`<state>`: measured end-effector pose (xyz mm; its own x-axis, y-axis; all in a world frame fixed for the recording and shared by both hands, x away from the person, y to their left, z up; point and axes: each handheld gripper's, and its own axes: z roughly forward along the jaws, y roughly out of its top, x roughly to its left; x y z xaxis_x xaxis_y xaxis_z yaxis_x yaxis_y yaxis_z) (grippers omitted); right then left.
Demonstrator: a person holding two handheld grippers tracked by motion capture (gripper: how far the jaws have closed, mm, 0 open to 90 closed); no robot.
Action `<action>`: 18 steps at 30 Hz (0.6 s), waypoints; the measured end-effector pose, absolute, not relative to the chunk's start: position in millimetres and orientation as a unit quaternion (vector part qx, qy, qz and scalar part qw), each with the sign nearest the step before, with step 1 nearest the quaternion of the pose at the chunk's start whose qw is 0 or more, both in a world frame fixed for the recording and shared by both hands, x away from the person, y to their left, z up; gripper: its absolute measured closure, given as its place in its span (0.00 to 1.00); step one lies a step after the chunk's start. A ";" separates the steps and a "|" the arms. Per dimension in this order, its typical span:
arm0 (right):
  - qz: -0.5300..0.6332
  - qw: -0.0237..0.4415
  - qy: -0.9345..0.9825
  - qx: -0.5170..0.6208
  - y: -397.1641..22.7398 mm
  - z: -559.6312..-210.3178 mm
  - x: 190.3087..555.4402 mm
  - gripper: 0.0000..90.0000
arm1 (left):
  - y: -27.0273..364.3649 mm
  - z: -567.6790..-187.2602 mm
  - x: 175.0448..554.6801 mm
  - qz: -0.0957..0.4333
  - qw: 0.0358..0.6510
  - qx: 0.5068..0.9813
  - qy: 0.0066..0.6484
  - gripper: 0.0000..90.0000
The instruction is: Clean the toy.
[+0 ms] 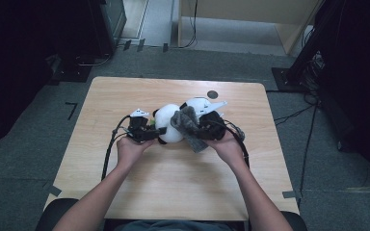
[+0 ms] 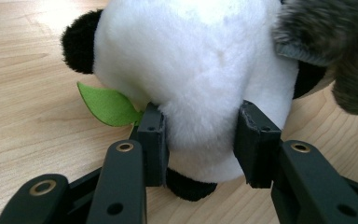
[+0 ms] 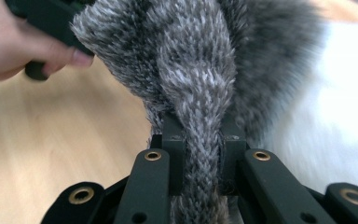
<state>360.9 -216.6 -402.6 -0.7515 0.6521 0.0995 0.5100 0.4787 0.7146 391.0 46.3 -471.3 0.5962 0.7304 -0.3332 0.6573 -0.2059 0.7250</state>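
Observation:
A white and black plush panda [image 1: 168,126] lies at the middle of the wooden table [image 1: 125,96], with a green felt leaf [image 2: 108,105] by it. My left gripper [image 1: 147,132] is shut on the panda [image 2: 200,84]; both pads press into its white fur. My right gripper [image 1: 203,129] is shut on a fuzzy grey knit cloth [image 1: 189,126], pinching a fold of the grey cloth [image 3: 200,93] between its jaws. The cloth hangs against the panda's right side and over its top edge [image 2: 335,46].
A small dark round disc [image 1: 212,94] lies on the table behind the panda. Cables trail from both grippers over the tabletop [image 1: 110,149]. Dark equipment stands and cables line the floor to the left and right of the table.

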 end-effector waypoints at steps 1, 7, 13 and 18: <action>0.383 0.100 0.852 0.343 -210.1 -404.7 364.1 0.87 | 46.1 -471.3 390.8 0.041 0.444 0.775 0.448 0.66; 0.373 0.117 0.856 0.338 -177.2 -424.3 371.2 0.88 | 45.3 -470.8 389.4 0.040 0.445 0.772 0.453 0.66; 0.371 0.121 0.860 0.329 -162.4 -439.6 368.6 0.88 | 46.4 -470.7 388.5 0.039 0.437 0.774 0.456 0.67; 0.368 0.083 0.866 0.330 -159.0 -449.7 368.2 0.88 | 45.6 -470.3 387.6 0.046 0.431 0.780 0.451 0.68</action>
<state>368.2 -159.0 -449.7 -0.7686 0.6320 0.0993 0.5104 0.5121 0.6909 387.6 45.6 -470.3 0.5880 0.7444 -0.3165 0.6645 -0.2216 0.7136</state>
